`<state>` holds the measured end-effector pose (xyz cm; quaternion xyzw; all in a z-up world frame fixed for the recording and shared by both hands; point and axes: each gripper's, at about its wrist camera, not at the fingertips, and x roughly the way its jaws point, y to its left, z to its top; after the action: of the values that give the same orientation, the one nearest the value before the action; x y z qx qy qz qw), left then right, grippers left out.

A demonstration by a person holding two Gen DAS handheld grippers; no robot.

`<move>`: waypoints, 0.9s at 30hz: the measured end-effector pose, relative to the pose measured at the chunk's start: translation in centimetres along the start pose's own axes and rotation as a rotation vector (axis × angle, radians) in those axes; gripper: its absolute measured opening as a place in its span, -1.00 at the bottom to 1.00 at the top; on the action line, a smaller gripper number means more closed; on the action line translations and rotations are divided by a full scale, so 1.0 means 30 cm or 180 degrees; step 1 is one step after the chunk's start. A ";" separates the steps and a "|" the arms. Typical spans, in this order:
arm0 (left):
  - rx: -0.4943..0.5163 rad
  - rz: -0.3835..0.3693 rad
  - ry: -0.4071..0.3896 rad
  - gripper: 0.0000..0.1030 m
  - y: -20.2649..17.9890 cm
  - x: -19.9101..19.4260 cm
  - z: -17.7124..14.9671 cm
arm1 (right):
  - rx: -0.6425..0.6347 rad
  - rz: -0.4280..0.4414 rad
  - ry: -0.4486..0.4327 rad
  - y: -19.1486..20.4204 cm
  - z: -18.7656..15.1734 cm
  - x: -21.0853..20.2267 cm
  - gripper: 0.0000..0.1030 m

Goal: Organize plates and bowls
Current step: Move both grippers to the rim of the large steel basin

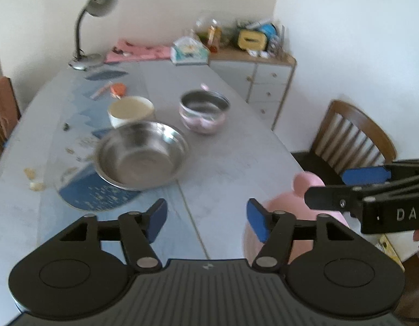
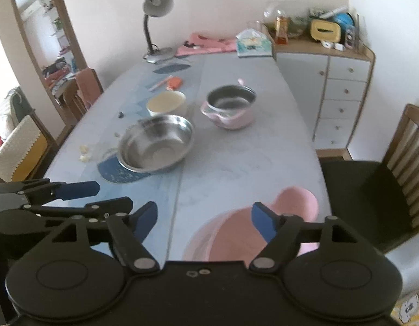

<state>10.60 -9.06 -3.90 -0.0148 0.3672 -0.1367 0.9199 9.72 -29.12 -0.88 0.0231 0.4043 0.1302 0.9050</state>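
Observation:
A wide steel bowl (image 1: 141,154) (image 2: 156,143) sits mid-table on a blue mat. Behind it stand a cream bowl (image 1: 130,110) (image 2: 166,103) and a pink bowl with a steel lining (image 1: 203,111) (image 2: 230,106). A pink plastic dish (image 1: 291,212) (image 2: 236,231) lies at the near right table edge. My left gripper (image 1: 206,224) is open and empty above the near table, left of the pink dish. My right gripper (image 2: 204,222) is open and empty, its right finger over the pink dish. Each gripper shows in the other's view, the left (image 2: 79,198) and the right (image 1: 345,187).
A desk lamp (image 1: 92,24) (image 2: 155,24), pink cloth (image 2: 206,44) and a tissue pack (image 1: 189,50) stand at the far end. An orange item (image 1: 117,89) and crumbs (image 1: 33,179) lie on the left side. A cabinet (image 2: 337,92) and wooden chair (image 2: 386,176) stand to the right.

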 end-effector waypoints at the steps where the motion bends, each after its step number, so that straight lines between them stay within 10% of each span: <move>1: -0.0020 0.0034 -0.0060 0.39 0.016 -0.013 0.010 | -0.0016 0.0015 -0.0032 0.015 0.008 -0.001 0.62; 9: -0.0132 0.0251 -0.0343 0.50 0.118 -0.036 0.103 | -0.0112 0.0084 -0.0281 0.072 0.121 0.048 0.97; 27: -0.0314 0.0639 -0.0413 0.58 0.342 0.269 0.275 | -0.0206 0.0155 -0.0168 0.077 0.324 0.437 1.00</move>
<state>24.25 -1.91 -4.62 -0.0320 0.3128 -0.0244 0.9490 24.78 -22.95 -3.51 0.0071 0.3752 0.1645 0.9122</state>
